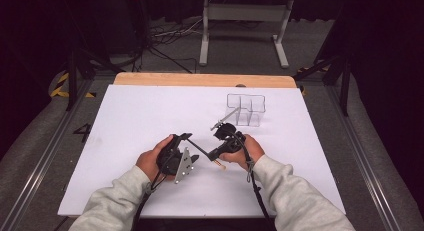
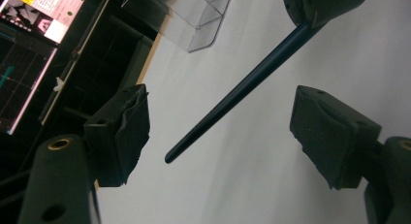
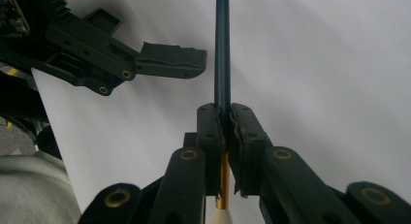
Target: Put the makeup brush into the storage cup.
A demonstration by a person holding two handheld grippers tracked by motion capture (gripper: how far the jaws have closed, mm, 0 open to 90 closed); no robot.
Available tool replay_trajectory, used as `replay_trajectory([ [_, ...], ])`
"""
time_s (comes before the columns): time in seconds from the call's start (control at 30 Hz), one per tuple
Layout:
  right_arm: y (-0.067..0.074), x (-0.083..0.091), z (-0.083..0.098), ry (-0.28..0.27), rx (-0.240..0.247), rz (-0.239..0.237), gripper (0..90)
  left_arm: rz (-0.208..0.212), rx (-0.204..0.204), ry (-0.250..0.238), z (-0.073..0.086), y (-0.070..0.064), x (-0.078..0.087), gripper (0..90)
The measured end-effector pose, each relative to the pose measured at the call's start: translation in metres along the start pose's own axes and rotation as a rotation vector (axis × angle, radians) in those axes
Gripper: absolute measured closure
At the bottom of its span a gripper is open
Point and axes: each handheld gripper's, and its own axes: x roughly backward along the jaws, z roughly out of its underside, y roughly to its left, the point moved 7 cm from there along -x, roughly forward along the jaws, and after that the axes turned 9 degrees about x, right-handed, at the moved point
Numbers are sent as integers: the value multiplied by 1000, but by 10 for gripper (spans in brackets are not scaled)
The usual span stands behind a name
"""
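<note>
A paintbrush (image 1: 202, 149) with a dark blue handle (image 3: 222, 49), a gold ferrule (image 3: 223, 180) and pale bristles is held low over the white table. My right gripper (image 3: 227, 122) is shut on it just above the ferrule, with the bristles toward the hand. The handle (image 2: 242, 88) slants away from the right gripper (image 2: 324, 6), and its tip hangs between the two pads of my left gripper (image 2: 228, 136), touching neither. The left gripper (image 1: 191, 147) is open, and one of its fingers (image 3: 169, 59) lies just left of the handle.
A clear plastic organizer (image 1: 245, 108) with several compartments stands behind the hands, right of centre, and its corner shows again (image 2: 194, 15). The white sheet (image 1: 150, 106) covers the table, with a wooden strip (image 1: 200, 80) at the far edge. A lit monitor (image 2: 29, 40) is off the table.
</note>
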Motion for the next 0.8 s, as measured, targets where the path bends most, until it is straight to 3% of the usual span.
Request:
replay_trajectory([
  [0.07, 0, -2, -3, 7, 1, -1, 840, -12, -23, -16, -2, 0, -1, 285],
  [0.1, -1, -3, -4, 8, 3, 3, 840, -41, -57, -4, -3, 1, -1, 319],
  [0.2, -3, -5, -9, 17, -1, 14, 840, -53, -88, -4, -5, 1, 0, 419],
  [0.3, -5, -6, -11, 22, -5, 23, 839, -59, -103, -6, -6, -1, 1, 450],
  [0.4, -4, -5, -14, 27, 3, 33, 839, -71, -172, 16, -6, -5, -2, 460],
  [0.47, -2, -5, -14, 30, 15, 20, 840, -76, -196, 31, -6, -10, -5, 477],
  [0.5, -2, -5, -15, 30, 13, 26, 839, -82, -245, 63, -5, -11, -5, 504],
  [0.53, -1, -5, -16, 29, 13, 24, 839, -86, -265, 81, -4, -13, -5, 505],
  [0.57, -1, -5, -16, 27, 14, 21, 839, -78, -260, 78, -4, -15, -7, 519],
  [0.6, -1, -4, -17, 28, 14, 22, 839, -80, -284, 97, -4, -14, -6, 531],
  [0.73, 1, -6, -16, 40, 23, 15, 839, -78, -304, 108, -4, -15, -8, 666],
  [0.8, 3, -8, -16, 46, 29, 4, 839, -72, -301, 105, -4, -16, -8, 706],
])
